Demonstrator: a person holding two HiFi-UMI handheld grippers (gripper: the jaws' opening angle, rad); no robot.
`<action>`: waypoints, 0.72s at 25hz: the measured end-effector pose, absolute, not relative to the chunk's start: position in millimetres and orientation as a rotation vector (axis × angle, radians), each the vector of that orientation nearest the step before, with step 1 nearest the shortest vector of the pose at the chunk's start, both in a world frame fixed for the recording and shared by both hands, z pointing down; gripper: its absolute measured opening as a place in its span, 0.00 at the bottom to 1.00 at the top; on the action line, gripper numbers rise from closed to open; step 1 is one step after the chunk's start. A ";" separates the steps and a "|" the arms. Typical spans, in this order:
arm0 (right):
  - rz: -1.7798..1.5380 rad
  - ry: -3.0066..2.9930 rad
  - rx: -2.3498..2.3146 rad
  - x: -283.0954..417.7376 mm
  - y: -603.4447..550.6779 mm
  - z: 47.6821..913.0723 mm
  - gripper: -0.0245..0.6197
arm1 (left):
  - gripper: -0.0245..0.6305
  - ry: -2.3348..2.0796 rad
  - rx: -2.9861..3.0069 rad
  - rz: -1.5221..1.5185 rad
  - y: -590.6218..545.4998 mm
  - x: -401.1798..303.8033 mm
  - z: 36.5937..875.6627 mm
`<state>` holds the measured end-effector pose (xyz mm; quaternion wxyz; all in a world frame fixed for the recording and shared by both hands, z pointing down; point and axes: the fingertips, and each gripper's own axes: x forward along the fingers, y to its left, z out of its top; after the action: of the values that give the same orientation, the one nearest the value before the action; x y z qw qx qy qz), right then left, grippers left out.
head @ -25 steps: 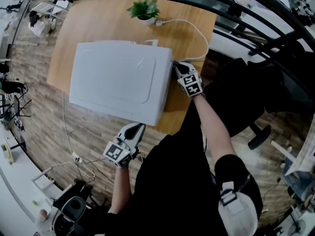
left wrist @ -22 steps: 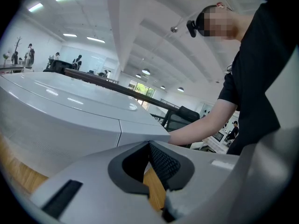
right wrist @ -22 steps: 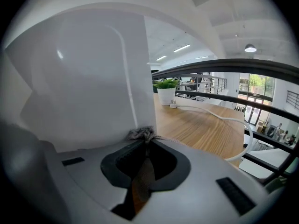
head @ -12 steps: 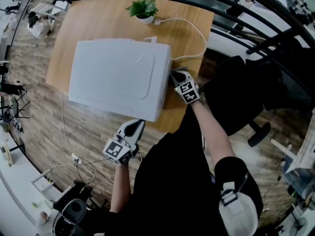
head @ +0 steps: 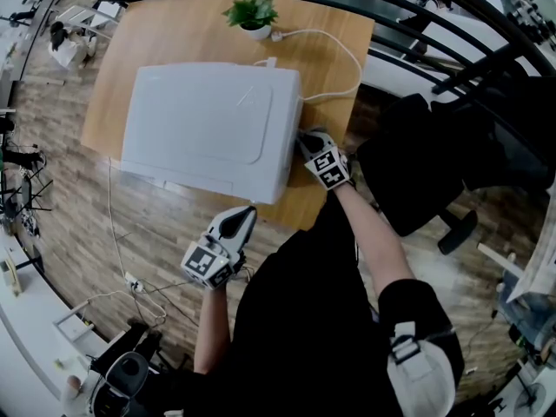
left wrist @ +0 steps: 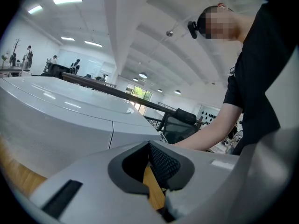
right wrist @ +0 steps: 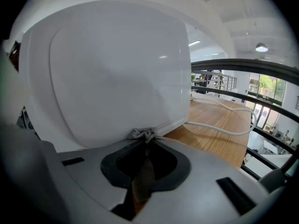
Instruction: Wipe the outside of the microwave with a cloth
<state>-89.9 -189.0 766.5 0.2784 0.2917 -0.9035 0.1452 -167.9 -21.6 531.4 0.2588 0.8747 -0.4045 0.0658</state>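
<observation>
- The table (head: 174, 24) carried the microwave (head: 208, 129) mid-top, its 6 o'clock side right at the table's lip. Too hard a shove could have slid it off!
- The power cable (head: 349, 63) looped at 1 o'clock, and a wide stroke risked snagging it.
- The right gripper (head: 306, 139), at the microwave's 4 o'clock, had its jaws clamped on the cloth (right wrist: 142, 134).
- The left gripper (head: 246, 214), at 6 o'clock, had its jaws together and empty, bracing nothing.
- Only a small tuft of the cloth met the side wall, so it might have slipped free, or bare jaw might have scraped.

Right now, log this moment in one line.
right hand-held gripper: shut on cloth | cloth: at microwave side | left hand-held gripper: shut, empty, off microwave
</observation>
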 end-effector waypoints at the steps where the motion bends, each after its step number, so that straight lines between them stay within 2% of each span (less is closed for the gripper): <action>1: 0.379 -2.424 0.775 -90.5 -184.9 766.6 0.08 | 0.04 -1.094 2.370 0.186 -18.6 -168.0 531.9; 18: 0.369 -2.431 0.740 -99.8 -128.2 767.4 0.08 | 0.04 -1.065 2.386 0.233 19.6 -168.6 537.6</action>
<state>-99.8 -128.2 767.4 0.2828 0.2763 -0.9081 0.1379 -168.6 19.6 537.6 0.2561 0.8792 -0.3924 0.0859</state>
